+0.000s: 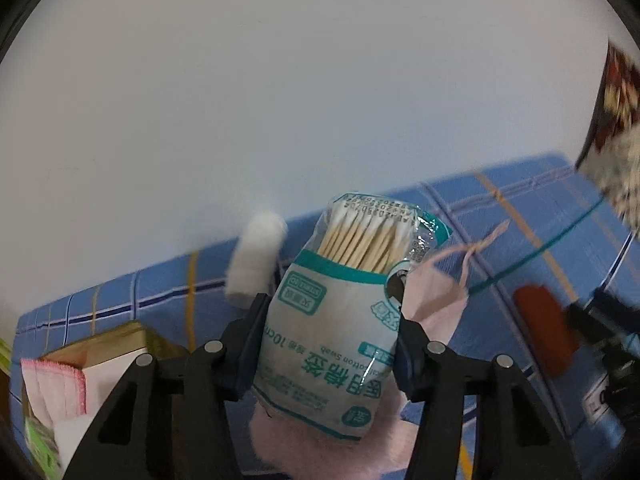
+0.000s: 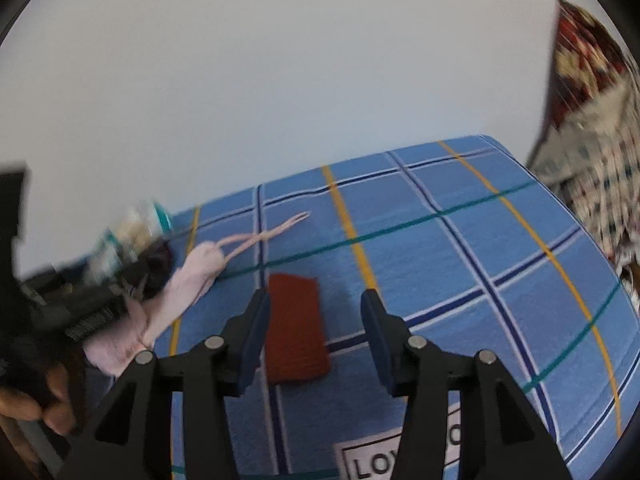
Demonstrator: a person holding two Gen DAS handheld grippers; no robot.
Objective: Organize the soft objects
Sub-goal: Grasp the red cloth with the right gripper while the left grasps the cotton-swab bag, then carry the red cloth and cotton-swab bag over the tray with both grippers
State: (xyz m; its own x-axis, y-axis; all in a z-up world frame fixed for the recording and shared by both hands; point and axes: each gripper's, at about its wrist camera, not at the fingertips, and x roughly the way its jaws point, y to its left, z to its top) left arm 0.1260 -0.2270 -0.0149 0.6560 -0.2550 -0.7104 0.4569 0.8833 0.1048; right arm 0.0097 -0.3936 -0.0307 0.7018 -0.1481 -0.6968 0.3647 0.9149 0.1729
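Left gripper (image 1: pixel 330 320): jaws clamped on 1 upright cotton swab pack (image 1: pixel 340 312), held above a pink cloth (image 1: pixel 432 300) on the blue plaid bedsheet (image 1: pixel 540 216). White cotton roll (image 1: pixel 258 258) just behind. Right gripper (image 2: pixel 314 332): jaws parted, gripping nothing, 1 red-brown cloth (image 2: pixel 296 328) lying on the sheet between them

Place: a bedroom in a home.
Bed: blue checked sheet (image 2: pixel 460 264) with yellow, green and white lines covers it.
Wall: plain white wall (image 2: pixel 280 80) at the far side.
Right side: patterned blanket (image 2: pixel 592 152), blurred.
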